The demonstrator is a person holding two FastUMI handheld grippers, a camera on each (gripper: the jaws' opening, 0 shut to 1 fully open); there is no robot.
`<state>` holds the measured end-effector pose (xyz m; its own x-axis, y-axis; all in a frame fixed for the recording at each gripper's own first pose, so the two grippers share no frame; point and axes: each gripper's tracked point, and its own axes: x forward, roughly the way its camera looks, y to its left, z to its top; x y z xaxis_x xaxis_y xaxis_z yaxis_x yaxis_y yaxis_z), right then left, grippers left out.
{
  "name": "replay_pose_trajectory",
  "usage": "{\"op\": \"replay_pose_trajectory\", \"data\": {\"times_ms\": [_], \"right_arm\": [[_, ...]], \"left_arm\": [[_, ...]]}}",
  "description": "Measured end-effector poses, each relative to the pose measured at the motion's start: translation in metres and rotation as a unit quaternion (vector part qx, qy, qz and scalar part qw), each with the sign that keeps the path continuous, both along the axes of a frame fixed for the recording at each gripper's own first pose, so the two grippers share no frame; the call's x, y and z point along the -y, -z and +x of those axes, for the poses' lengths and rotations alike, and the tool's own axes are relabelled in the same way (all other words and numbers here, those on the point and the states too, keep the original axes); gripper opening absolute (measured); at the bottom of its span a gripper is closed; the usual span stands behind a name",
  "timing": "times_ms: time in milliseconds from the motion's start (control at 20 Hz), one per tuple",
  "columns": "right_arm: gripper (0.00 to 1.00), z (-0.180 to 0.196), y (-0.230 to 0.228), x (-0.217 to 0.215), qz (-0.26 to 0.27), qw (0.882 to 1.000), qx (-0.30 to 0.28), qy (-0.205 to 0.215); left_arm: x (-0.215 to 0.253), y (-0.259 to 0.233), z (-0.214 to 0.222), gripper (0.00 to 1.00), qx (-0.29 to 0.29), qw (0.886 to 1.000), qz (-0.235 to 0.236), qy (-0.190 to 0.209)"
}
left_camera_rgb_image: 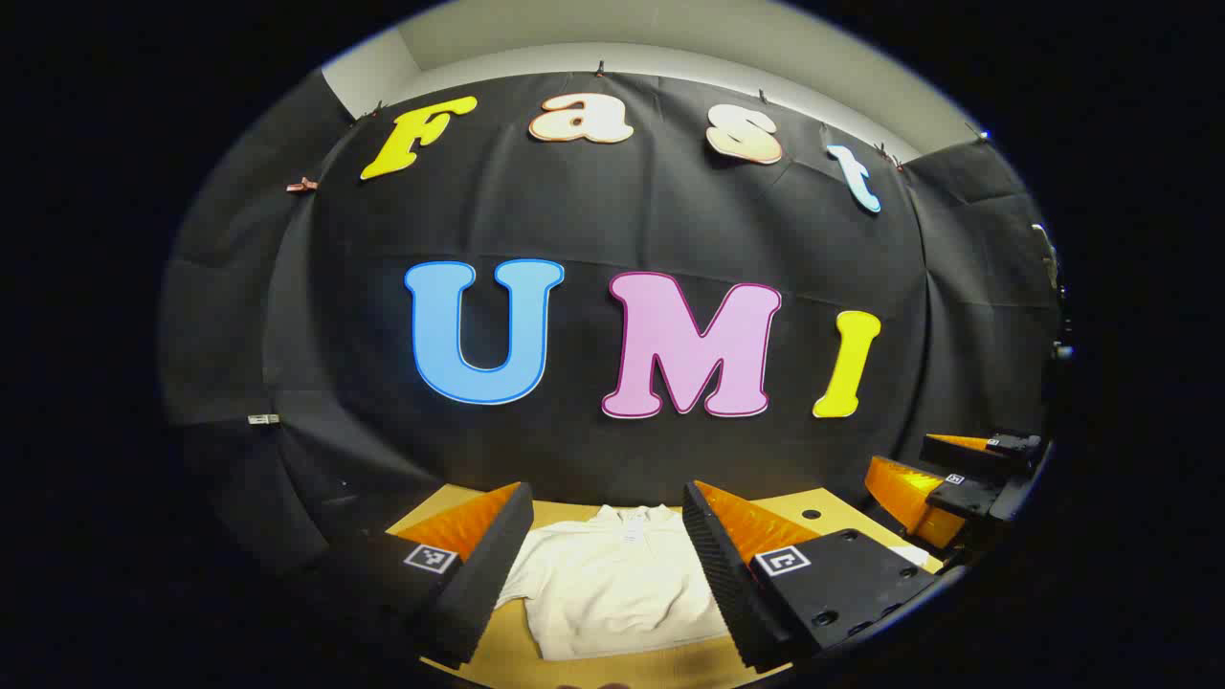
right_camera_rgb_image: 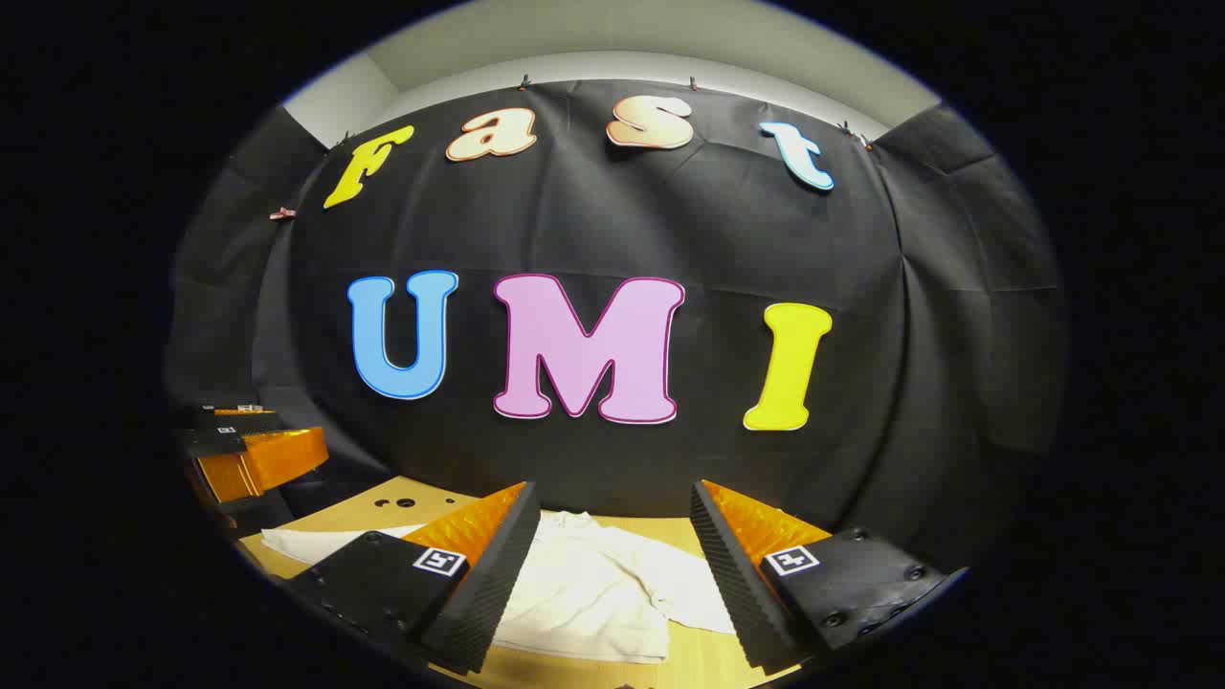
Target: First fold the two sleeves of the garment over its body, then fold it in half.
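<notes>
A white long-sleeved garment [left_camera_rgb_image: 612,584] lies flat on the wooden table [left_camera_rgb_image: 813,502], collar toward the back wall. My left gripper [left_camera_rgb_image: 608,498] hovers open above its body, nothing between the fingers. In the right gripper view the same garment [right_camera_rgb_image: 593,584] lies below my right gripper [right_camera_rgb_image: 612,498], which is also open and holds nothing; one sleeve [right_camera_rgb_image: 306,541] stretches out to the left. The right gripper [left_camera_rgb_image: 957,478] shows at the right edge of the left gripper view, and the left gripper [right_camera_rgb_image: 249,450] at the left edge of the right gripper view.
The black cloth wall [left_camera_rgb_image: 612,364] closes off the back of the table close behind the garment. Small holes [right_camera_rgb_image: 402,501] mark the tabletop near its back left.
</notes>
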<state>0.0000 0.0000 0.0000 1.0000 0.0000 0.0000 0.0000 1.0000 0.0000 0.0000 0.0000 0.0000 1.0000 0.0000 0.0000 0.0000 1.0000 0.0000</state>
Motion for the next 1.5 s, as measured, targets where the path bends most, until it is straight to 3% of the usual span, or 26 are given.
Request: {"op": "replay_pose_trajectory", "data": {"times_ms": [400, 900, 1500], "right_arm": [[0.97, 0.002, 0.015, -0.011, -0.021, 1.0, -0.016, -0.005], [0.97, 0.015, 0.035, 0.007, -0.028, 0.999, -0.038, 0.012], [0.97, 0.032, 0.124, 0.123, -0.01, 0.987, -0.142, 0.081]], "left_arm": [[-0.007, 0.003, 0.002, 0.97, -0.004, 1.0, 0.001, 0.001], [-0.004, 0.004, 0.009, 0.97, -0.008, 1.0, -0.004, 0.006], [0.0, 0.028, 0.013, 0.97, -0.037, 0.999, 0.001, -0.009]]}}
